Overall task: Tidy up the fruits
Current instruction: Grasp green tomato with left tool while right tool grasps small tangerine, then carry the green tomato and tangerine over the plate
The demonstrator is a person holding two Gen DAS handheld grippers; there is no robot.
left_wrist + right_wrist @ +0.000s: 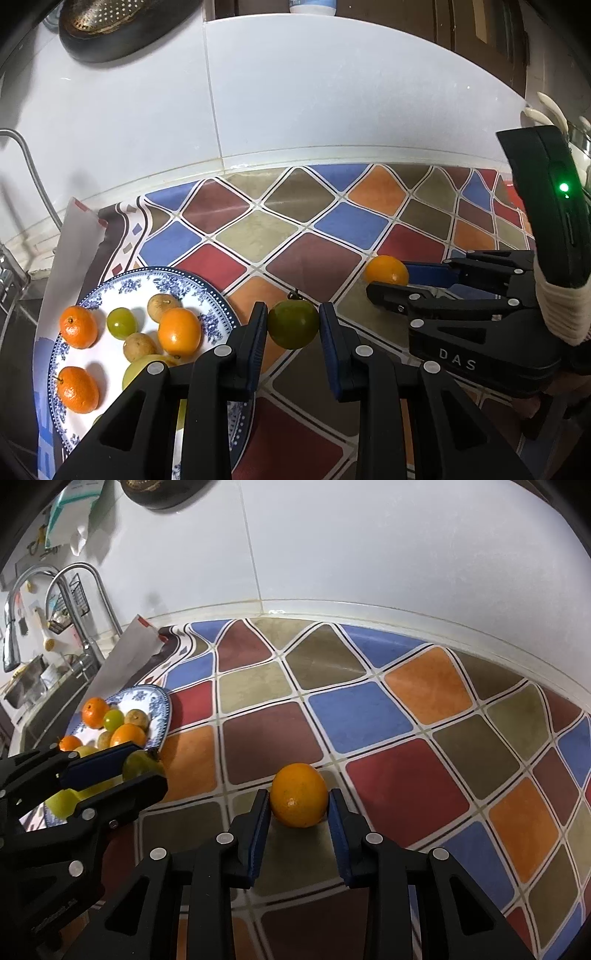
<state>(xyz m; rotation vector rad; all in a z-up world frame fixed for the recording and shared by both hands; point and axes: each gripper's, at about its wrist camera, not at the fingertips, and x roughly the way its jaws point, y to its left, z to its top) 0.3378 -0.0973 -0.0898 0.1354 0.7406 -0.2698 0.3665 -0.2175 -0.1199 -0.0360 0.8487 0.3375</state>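
Note:
My left gripper (293, 325) is shut on a green round fruit (293, 324), held just right of the blue-patterned plate (207, 291). The plate holds several oranges, green fruits and brown fruits. In the right wrist view the left gripper (142, 766) holds the green fruit (138, 764) by the plate's rim (164, 709). My right gripper (298, 805) has its jaws around an orange (298, 795) resting on the colourful mat; the pads touch or nearly touch its sides. The orange also shows in the left wrist view (386, 270), between the right gripper's fingers (388, 280).
A diamond-patterned mat (369, 709) covers the counter, with a white tiled wall (332, 92) behind. A sink with faucets (81, 590) lies to the left beyond the plate. A dark pan (110, 29) hangs at the upper left.

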